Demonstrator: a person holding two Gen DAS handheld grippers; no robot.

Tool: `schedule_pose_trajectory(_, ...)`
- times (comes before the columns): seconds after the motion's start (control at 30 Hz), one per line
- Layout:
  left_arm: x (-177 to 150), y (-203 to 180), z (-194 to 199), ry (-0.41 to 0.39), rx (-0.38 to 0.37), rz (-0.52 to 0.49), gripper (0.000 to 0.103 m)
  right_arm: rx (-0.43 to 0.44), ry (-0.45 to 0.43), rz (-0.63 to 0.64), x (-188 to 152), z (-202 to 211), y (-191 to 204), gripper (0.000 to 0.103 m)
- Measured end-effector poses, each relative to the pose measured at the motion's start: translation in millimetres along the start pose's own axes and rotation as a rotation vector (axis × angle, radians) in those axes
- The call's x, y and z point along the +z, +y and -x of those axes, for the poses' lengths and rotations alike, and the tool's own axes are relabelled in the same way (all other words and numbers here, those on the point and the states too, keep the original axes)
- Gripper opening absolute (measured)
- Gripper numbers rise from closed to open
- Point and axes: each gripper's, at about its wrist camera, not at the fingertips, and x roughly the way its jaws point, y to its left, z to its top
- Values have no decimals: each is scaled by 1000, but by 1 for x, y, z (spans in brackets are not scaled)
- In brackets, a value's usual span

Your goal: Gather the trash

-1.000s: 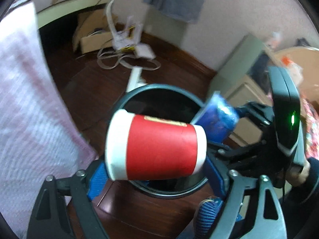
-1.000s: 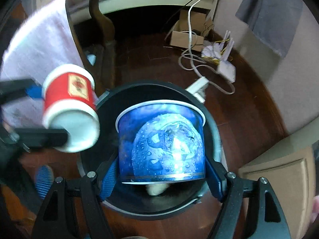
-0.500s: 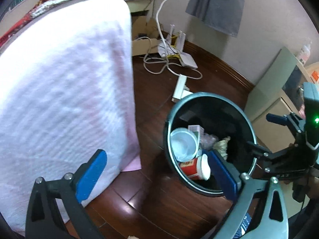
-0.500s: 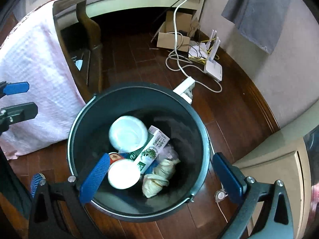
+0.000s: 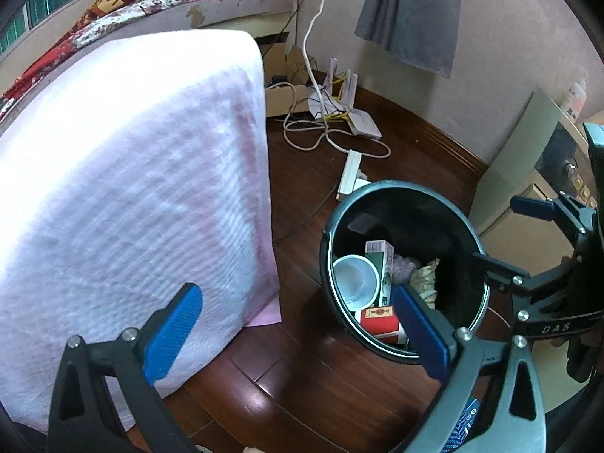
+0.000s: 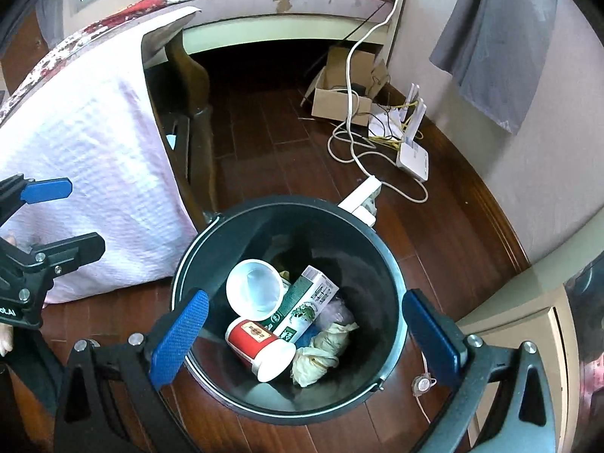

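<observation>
A dark round trash bin [image 6: 392, 275] stands on the wooden floor. Inside lie a red paper cup [image 6: 260, 343] on its side, a white-mouthed cup [image 6: 255, 288], a green and white carton [image 6: 305, 304] and crumpled tissue [image 6: 321, 351]. My right gripper [image 6: 302, 336] is open and empty above the bin's near rim. My left gripper [image 5: 298, 324] is open and empty, to the left of the bin [image 5: 472, 234]; the red cup [image 5: 379, 321] and the white-mouthed cup [image 5: 355, 277] show there too. The right gripper also shows in the left wrist view [image 5: 521, 234].
A chair draped in a pink-white towel [image 5: 124, 196] stands left of the bin. A power strip [image 6: 362, 198], cables, a router [image 6: 413, 151] and a cardboard box [image 6: 341, 98] lie on the floor behind. A beige cabinet [image 6: 521, 324] is at the right. A bed runs along the back.
Both grippers opened and dropped the red cup and the blue cup into the bin. Both then pulled back and up; the left one swung left toward the towel.
</observation>
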Motion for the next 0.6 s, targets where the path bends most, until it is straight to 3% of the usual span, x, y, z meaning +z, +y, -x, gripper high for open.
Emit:
schedule_pose_trajectory(0.2,1,1,26,-38,36,-12,101,-7,-32,13,6,24,6,103)
schedule_pose_trajectory(0.4,0,11,76,-120,103,10,101,-27,-121,30,16,76,25,103)
schedule_pose_trajectory(0.6,-4,18,112,-179,130,20,101,-33,-137,22,18,113,45,103)
